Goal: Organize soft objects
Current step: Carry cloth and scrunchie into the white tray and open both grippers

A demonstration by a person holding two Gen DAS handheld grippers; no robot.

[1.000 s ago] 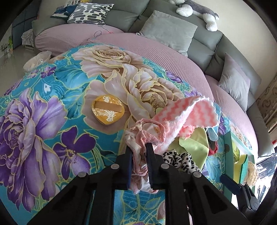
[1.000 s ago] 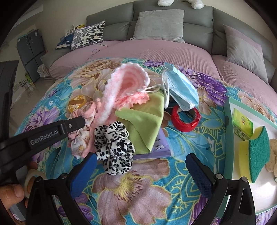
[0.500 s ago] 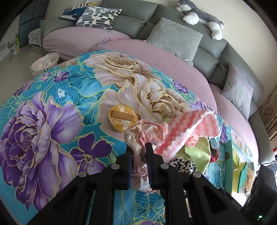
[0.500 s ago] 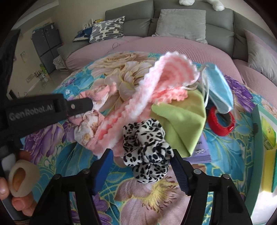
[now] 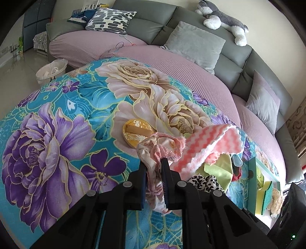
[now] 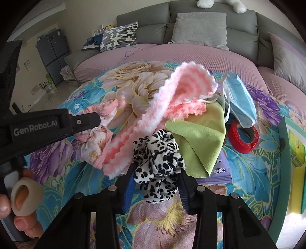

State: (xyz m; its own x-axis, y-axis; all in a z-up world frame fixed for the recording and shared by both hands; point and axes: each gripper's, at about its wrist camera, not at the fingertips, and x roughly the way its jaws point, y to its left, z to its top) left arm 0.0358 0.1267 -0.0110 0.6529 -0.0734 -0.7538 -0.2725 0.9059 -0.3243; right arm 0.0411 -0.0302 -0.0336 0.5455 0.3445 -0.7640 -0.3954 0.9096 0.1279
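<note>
In the left wrist view, the left gripper sits at bottom centre with its jaws narrow, clamped on a pink floral scrunchie that bunches above the fingertips and hangs down between them. In the right wrist view, the right gripper also sits at bottom centre; its jaws are closing around a black-and-white leopard scrunchie, and the blue pads touch its two sides.

Just above and left of the leopard scrunchie, a pink-and-white zigzag cloth arches up toward the middle of the frame. To the right of the scrunchie lies a lime green cloth, partly covering a purple packet. Further right are a red tape roll and, above it, a light blue face mask. Everything rests on a teal floral cloth covering the table.

At the right edge of the right wrist view stands a pale green tray. It holds a yellow-and-green sponge and a yellow-green packet; the rest of its contents are cut off.

In the left wrist view, a round yellow dish lies just above the pink scrunchie, near the centre. A white basket stands on the floor at upper left. A grey sofa with cushions fills the top of both views.
</note>
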